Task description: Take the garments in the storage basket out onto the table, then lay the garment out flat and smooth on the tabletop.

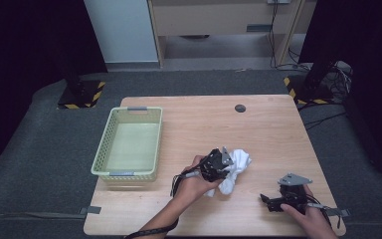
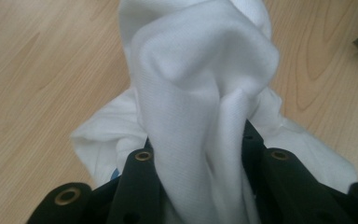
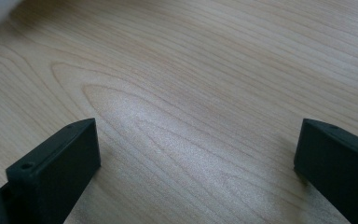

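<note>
A crumpled white cloth [image 1: 238, 165] lies on the wooden table [image 1: 268, 134], right of the middle. My left gripper [image 1: 226, 171] is down on it, shut on the cloth. In the left gripper view a thick fold of the cloth [image 2: 200, 84] rises between the two black jaws, which press on it from both sides. My right gripper [image 1: 266, 201] rests low near the table's front right corner and points left. Its jaws stand wide apart in the right gripper view [image 3: 196, 144], with bare wood between them.
A pale green plastic basket [image 1: 102, 149], nothing in it, stands at the table's left side. A small dark round cap [image 1: 239, 108] sits in the tabletop near the far edge. Black stands with striped bases [image 1: 82, 94] flank the table on the floor.
</note>
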Action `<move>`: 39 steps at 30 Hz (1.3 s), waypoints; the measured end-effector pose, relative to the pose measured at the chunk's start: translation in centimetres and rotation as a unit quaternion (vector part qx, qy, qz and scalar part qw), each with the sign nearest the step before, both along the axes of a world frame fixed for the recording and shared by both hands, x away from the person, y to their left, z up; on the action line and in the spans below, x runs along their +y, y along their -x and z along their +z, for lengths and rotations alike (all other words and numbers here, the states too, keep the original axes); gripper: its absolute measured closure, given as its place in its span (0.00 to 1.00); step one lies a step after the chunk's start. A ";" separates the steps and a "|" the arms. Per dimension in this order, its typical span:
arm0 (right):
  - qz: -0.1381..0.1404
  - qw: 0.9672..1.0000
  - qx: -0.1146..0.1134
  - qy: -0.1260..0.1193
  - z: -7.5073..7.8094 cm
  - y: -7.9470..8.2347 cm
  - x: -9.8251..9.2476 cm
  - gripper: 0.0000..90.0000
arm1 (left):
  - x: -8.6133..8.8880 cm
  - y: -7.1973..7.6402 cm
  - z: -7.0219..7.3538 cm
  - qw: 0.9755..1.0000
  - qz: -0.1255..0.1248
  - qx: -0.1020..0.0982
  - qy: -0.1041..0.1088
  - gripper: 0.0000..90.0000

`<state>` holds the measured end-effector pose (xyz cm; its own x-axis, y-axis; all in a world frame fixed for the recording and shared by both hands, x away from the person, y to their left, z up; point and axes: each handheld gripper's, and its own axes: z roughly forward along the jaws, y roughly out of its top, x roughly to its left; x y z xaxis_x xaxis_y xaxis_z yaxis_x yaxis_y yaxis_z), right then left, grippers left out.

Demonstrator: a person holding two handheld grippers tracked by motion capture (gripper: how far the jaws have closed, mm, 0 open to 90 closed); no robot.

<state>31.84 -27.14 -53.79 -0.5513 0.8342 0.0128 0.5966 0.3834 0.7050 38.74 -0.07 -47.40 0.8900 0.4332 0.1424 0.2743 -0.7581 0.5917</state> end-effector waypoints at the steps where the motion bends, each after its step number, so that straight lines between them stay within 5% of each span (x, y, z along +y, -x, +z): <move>1: 0.001 1.000 -0.001 0.000 0.0 0.0 0.0 0.01 | -0.2 0.0 -0.3 1.000 0.000 0.003 -0.002 0.76; 6: 0.002 1.000 0.000 0.001 0.0 0.0 0.0 0.01 | -0.5 -0.1 -1.4 1.000 0.012 0.010 0.002 0.65; 10: 0.002 1.000 0.000 0.001 0.0 0.0 0.0 0.01 | -0.6 -0.2 -2.0 1.000 0.017 0.013 0.018 0.31; 14: 0.001 1.000 0.000 0.000 0.0 0.0 0.0 0.01 | -0.2 0.1 -1.4 0.999 0.020 0.004 0.036 0.07; 24: -0.007 1.000 0.000 -0.001 0.0 0.0 -0.1 0.01 | 3.1 2.9 1.0 0.994 0.041 -0.014 0.104 0.04; 31: -0.005 1.000 0.000 0.001 0.0 0.1 0.0 0.01 | 5.6 4.0 -1.0 0.990 0.078 0.000 0.121 0.06; 34: -0.004 1.000 0.001 -0.001 0.0 0.1 0.0 0.01 | 6.1 3.9 -1.6 0.991 0.084 -0.002 0.105 0.07; 39: 0.002 1.000 0.000 -0.001 0.1 0.1 0.1 0.04 | 6.8 3.6 -2.5 0.989 0.101 0.003 0.105 0.09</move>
